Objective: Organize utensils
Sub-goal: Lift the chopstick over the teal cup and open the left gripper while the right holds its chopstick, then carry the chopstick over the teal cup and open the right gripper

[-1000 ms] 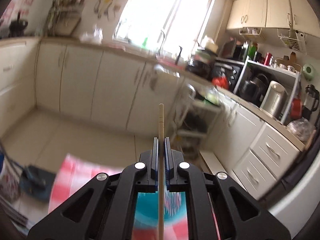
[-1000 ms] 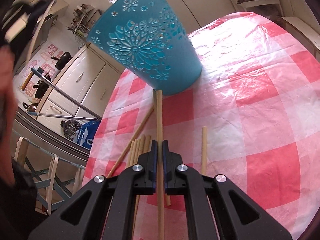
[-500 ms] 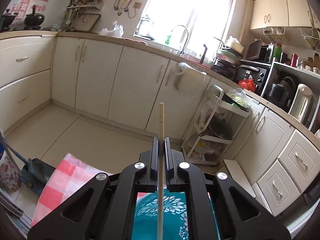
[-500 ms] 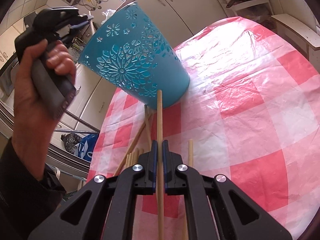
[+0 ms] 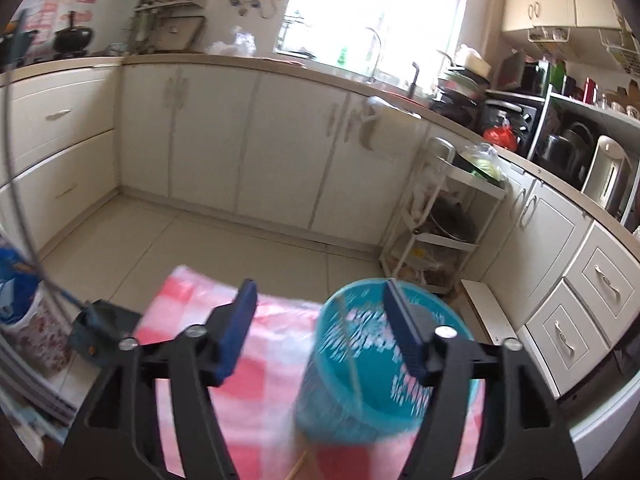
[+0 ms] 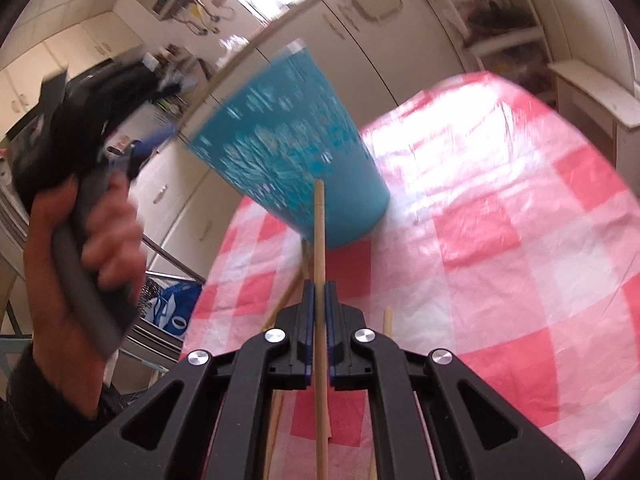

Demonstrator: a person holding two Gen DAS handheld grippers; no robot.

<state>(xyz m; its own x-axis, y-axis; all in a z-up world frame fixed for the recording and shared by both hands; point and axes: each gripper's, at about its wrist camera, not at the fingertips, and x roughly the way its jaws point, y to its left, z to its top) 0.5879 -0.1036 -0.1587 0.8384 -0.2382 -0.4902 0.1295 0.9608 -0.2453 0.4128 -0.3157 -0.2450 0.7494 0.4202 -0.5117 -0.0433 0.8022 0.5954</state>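
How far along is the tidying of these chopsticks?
Partly done. One chopstick is dropping into the blue cup as the left gripper opens. The right gripper holds another chopstick. Several loose chopsticks lie on the checked tablecloth.

Chopstick (image 5: pixel 347 344) in upright teal cup (image 5: pixel 384 364).

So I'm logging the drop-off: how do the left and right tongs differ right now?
The left tongs are opening, pads clear of the blurred chopstick in the teal holder; the right tongs are shut on a chopstick. Left hang above the holder; right are over the checked tablecloth. Both are black with blue pads.
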